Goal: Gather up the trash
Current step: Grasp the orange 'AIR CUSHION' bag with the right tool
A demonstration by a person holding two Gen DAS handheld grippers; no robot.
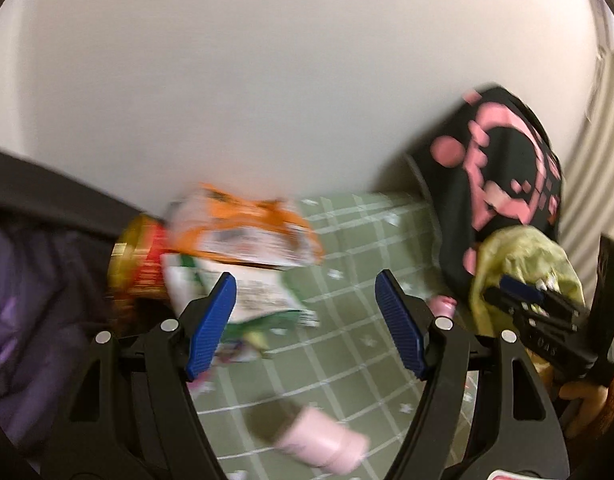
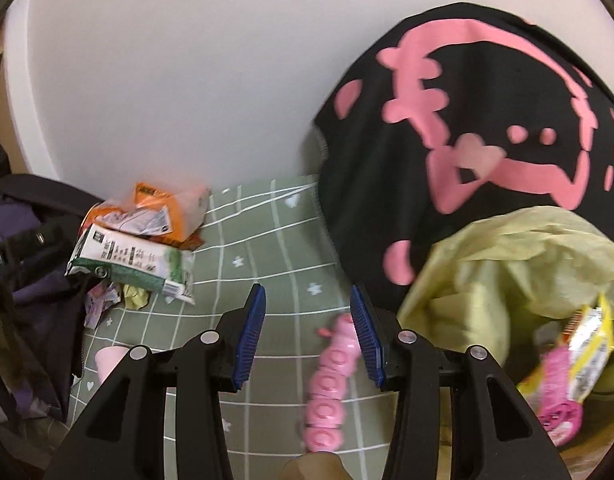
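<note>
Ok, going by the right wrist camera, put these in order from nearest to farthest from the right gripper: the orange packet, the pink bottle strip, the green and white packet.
1. Pink bottle strip, lying just by the right gripper.
2. Green and white packet, farther off to the left on the green mat.
3. Orange packet, behind it against the wall.

I saw even, soft indoor light with no hard shadows or glare on the pale plain wall (image 1: 267, 80). My left view was heavily smeared: the orange-and-white crinkled snack packet (image 1: 243, 228) below that wall was streaked. The right view was sharper, though the black cushion with pink print (image 2: 467, 120) right of the wall stayed soft. Both frames bowed and darkened at their round rims.
</note>
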